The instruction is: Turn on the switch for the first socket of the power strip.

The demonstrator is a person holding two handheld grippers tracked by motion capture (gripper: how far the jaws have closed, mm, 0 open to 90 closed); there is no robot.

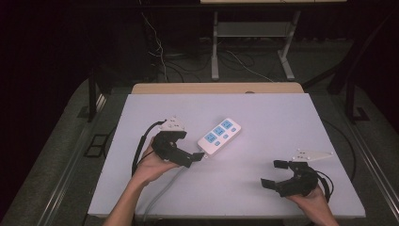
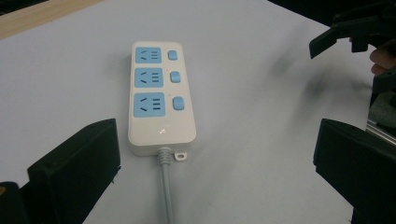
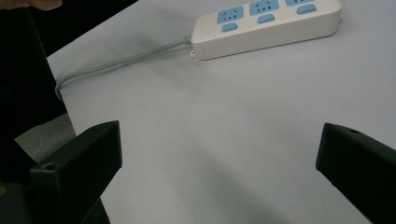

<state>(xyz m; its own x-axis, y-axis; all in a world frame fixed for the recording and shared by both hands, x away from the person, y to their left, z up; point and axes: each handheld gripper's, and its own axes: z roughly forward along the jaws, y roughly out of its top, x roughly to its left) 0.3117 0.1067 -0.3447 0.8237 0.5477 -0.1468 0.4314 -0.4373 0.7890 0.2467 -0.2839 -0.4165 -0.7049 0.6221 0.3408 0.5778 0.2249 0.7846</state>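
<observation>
Both black jaws of the left gripper stand wide apart in the left gripper view, holding nothing. Between them, toward 12 o'clock, lies the white power strip, flat on the table: three blue sockets in a row, a blue switch beside each. Its grey cable leaves the near end toward 6 o'clock.

High view: power strip near table centre, long axis running 2 to 8 o'clock. Left gripper just beside its 8 o'clock end; contact cannot be told. Right gripper at about 4 o'clock from the strip, well apart from it, jaws spread, empty.

Right gripper view: strip at 12 o'clock, cable trailing toward 9 o'clock.
</observation>
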